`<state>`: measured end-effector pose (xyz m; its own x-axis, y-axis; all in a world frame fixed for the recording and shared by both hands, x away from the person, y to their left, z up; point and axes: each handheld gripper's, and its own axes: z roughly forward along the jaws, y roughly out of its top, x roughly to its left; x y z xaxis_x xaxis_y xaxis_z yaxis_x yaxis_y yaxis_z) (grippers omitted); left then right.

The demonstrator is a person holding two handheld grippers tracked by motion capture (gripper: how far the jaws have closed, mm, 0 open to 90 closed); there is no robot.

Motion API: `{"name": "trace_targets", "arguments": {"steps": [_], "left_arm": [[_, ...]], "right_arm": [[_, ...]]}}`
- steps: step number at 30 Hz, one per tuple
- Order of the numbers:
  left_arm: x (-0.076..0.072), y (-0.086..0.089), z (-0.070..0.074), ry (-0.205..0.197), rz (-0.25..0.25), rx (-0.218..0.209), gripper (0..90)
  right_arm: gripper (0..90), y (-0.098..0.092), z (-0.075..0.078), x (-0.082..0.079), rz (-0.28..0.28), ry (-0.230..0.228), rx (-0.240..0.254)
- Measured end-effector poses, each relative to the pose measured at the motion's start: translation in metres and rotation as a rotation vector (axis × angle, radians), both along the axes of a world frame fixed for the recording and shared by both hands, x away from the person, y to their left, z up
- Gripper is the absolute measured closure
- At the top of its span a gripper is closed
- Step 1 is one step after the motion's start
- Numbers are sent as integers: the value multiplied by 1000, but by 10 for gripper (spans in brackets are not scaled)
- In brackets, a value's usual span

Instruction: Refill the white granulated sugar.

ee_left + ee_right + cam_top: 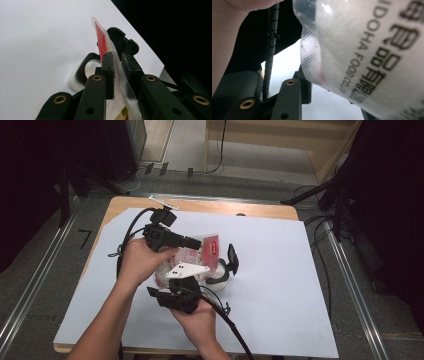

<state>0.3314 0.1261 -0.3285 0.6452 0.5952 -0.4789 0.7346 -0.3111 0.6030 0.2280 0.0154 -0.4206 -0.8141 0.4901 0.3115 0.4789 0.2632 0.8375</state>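
The white sheet (280, 285) is bright from light above, and the room edges are dark. Close up, the clear packet (367, 50) looks blurry and shiny.

Right gripper (332, 100) (one jaw hidden) perhaps grips the blurred packet (367, 50)

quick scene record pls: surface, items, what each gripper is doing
surface: table under a white sheet
item held: clear pouch with red print, held above the sheet
other item: white container with a black rim, on the sheet under the pouch
left gripper: jaws shut on the pouch's sealed edge
right gripper: jaws on either side of the pouch's other end; contact not clear
hands: left hand, right hand, close together mid-table
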Motion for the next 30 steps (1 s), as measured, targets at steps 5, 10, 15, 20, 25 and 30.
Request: {"name": "trace_targets", "arguments": {"steps": [5, 10, 15, 20, 25, 30], "left_arm": [[-3, 0, 3, -18, 0, 21, 822], [-7, -2, 9, -40, 2, 36, 821], [-9, -3, 11, -57, -1, 41, 814], [-10, -4, 12, -63, -8, 42, 815], [-13, -9, 14, -81, -15, 61, 813], [-11, -9, 11, -69, -15, 70, 816]], "right_arm": [[639, 3, 0, 1, 0, 4, 2], [642, 2, 1, 0, 8, -13, 22], [644, 3, 1, 0, 8, -7, 46], [645, 2, 1, 0, 1, 5, 54], [645, 0, -1, 1, 7, 37, 87], [643, -1, -4, 0, 3, 28, 94]]}}
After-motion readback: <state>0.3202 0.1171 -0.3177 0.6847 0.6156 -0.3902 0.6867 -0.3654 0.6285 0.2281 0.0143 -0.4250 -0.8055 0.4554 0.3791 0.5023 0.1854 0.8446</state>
